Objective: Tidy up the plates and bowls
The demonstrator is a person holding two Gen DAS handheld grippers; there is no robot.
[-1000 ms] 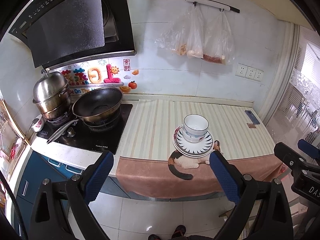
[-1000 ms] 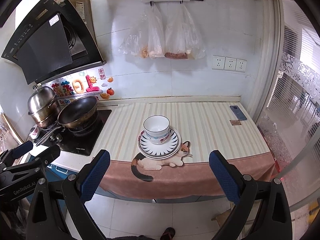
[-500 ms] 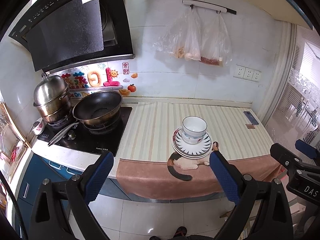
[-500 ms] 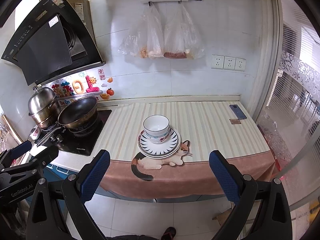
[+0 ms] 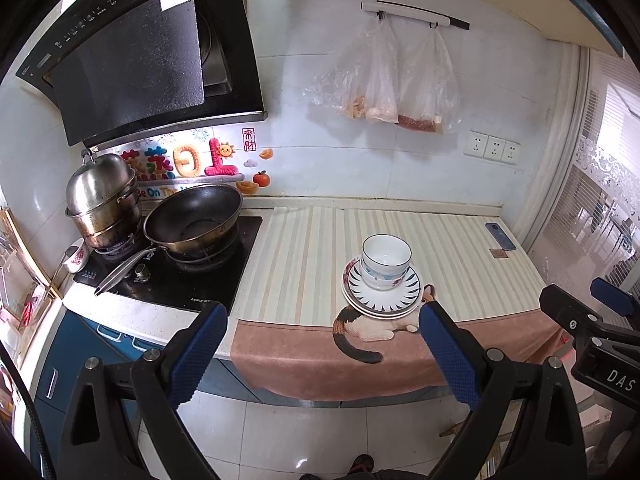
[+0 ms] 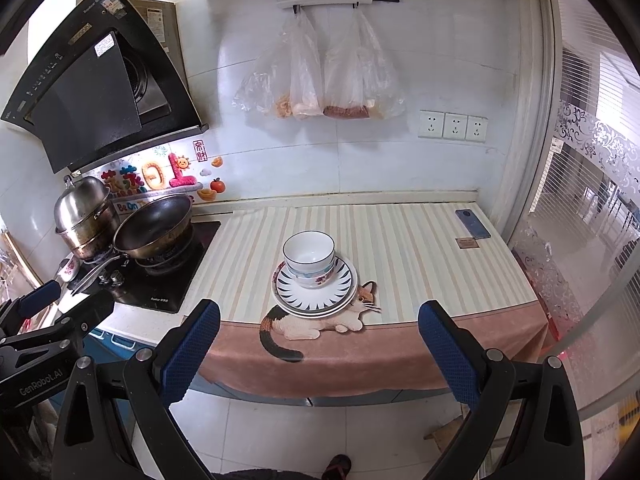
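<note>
White bowls (image 5: 385, 259) sit nested on a stack of plates (image 5: 406, 298) with a blue ray pattern, near the front of the striped counter. The same bowls (image 6: 309, 254) and plates (image 6: 340, 288) show in the right wrist view. My left gripper (image 5: 320, 330) is open and empty, held back from the counter over the floor. My right gripper (image 6: 319, 330) is also open and empty, at about the same distance. The right gripper shows at the left view's right edge (image 5: 592, 320); the left gripper shows at the right view's left edge (image 6: 52, 320).
A wok (image 5: 194, 220) and a steel steamer pot (image 5: 102, 200) sit on the black stove (image 5: 224, 280) at left. A phone (image 6: 472, 223) lies at the counter's far right. Plastic bags (image 6: 320, 76) hang on the wall. A cat-print cloth (image 6: 320, 344) drapes the counter's front edge.
Both grippers have drawn slightly back and shifted a little; the bowls and plates have not moved.
</note>
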